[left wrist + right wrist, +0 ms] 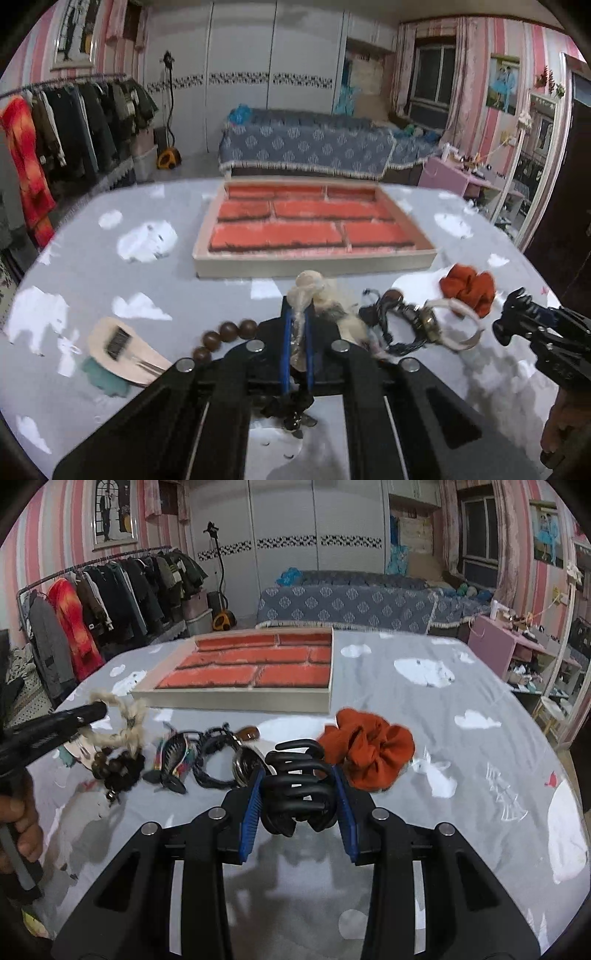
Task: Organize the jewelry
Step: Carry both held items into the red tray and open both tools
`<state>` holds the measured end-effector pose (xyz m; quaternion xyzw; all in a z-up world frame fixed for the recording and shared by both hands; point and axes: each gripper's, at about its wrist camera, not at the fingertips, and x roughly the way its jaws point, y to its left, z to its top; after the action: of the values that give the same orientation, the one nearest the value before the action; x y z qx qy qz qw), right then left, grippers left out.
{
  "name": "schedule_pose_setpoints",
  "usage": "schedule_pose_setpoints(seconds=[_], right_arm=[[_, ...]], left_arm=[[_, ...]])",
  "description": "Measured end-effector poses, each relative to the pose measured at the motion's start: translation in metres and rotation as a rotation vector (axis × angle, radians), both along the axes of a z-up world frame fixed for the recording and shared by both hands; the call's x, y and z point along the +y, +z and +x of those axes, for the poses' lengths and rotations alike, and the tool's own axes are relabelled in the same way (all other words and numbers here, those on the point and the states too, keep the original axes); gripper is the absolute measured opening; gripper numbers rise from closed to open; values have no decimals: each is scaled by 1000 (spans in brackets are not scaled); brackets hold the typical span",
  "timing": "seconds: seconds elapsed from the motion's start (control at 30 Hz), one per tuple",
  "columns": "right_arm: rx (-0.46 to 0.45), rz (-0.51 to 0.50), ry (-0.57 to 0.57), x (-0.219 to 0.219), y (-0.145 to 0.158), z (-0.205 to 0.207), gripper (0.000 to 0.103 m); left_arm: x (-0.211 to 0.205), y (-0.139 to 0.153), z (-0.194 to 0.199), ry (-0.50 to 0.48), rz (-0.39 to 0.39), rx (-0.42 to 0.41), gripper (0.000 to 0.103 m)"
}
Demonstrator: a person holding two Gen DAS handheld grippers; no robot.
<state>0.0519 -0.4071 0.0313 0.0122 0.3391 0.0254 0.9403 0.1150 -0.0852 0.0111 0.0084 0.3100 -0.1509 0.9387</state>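
My left gripper (298, 325) is shut on a cream braided hair band (308, 288), lifted off the table; it also shows in the right wrist view (125, 720). My right gripper (299, 797) is shut on a black claw hair clip (297, 786). A shallow tray (314, 262) with a red brick-pattern lining stands beyond both, also in the right wrist view (236, 700). An orange scrunchie (369, 753) lies right of the clip. Brown wooden beads (227, 330), dark cord bracelets (218, 760) and a watch (430, 325) lie in a row on the table.
The table has a grey cloth with white clouds (461, 775). A beige card with a hair clip (122, 347) lies at the left. A clothes rack (110, 590) stands far left, a bed (351, 602) behind the table.
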Motion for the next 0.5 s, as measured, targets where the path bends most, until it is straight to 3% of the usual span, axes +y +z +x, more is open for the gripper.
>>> schedule_pose_setpoints(seconds=[0.17,0.5], right_arm=[[-46,-16,35,15,18,-2,37],[-107,-6,57,25,45,22,37]], left_arm=[[10,22,-15,30,12,-55,6],[24,29,2,79,35,-79,6]])
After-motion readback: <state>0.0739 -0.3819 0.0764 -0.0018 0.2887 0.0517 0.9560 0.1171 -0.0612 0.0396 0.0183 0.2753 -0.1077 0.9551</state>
